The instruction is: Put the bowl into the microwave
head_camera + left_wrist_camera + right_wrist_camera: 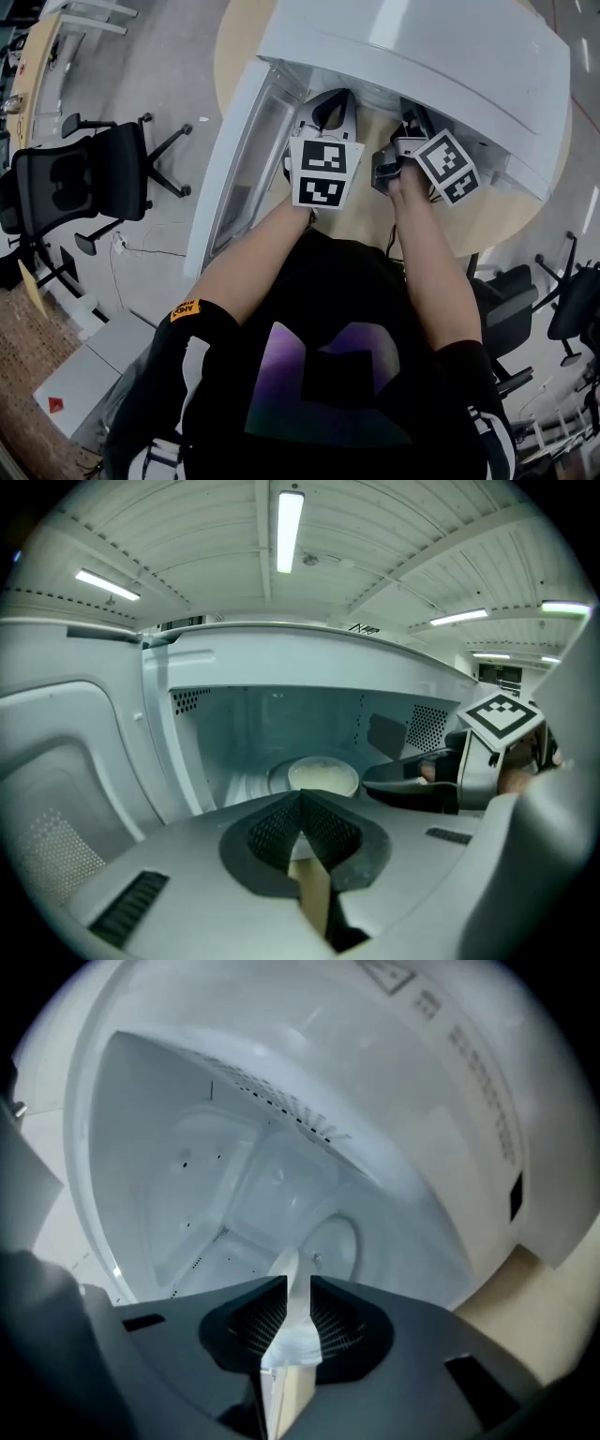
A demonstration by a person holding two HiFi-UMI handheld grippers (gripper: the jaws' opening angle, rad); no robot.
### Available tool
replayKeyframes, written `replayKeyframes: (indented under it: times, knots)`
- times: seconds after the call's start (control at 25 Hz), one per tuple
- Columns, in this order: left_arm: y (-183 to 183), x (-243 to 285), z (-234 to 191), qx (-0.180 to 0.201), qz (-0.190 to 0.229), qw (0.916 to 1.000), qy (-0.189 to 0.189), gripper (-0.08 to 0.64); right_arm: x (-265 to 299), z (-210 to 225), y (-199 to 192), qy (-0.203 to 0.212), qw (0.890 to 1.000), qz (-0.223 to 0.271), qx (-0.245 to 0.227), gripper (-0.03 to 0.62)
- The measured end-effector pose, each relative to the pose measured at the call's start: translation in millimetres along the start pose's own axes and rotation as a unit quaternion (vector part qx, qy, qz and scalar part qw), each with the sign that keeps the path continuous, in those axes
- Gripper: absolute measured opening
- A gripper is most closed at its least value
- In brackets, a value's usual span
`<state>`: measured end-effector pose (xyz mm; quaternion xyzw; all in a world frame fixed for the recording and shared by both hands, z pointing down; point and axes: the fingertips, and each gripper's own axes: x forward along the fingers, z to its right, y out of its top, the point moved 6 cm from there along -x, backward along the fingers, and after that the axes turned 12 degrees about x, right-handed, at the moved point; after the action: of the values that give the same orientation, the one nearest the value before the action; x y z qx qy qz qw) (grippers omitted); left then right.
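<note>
I'm clamping my R gripper [298, 1290] on the bowl [323, 777] rim inside the open microwave [422, 56]. L gripper [302, 801] is hovering at the opening, jaws together, nothing btwn them.

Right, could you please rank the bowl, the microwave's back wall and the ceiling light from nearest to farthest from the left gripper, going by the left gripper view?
From the left gripper:
1. The bowl, straight ahead, low inside the microwave.
2. The back wall, behind the bowl at the rear of the cavity.
3. The ceiling light, high above, beyond the microwave's top.
</note>
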<state>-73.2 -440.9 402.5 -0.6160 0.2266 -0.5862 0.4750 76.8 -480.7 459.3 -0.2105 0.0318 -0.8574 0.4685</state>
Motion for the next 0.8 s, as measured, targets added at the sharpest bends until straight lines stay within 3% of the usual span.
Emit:
replayKeyframes:
  times: [0.4,0.64,0.8]
  knots:
    - [8.9,-20.9,19.6,-0.004,0.019,0.9998,0.006,0.044,-32.3,-4.8,-1.6,0.001,0.999,-0.011,-0.048,0.063]
    - [14.2,-33.5,37.3,-0.011,0.032,0.9994,0.007,0.044,-61.0,-9.7,0.1,0.003,0.993,-0.026,-0.116,0.063]
    - [15.3,-44.2,49.2,-0.027,0.044,0.9987,0.005,0.046,-84.6,-20.1,-0.6,0.025,0.982,-0.037,-0.183,0.063]
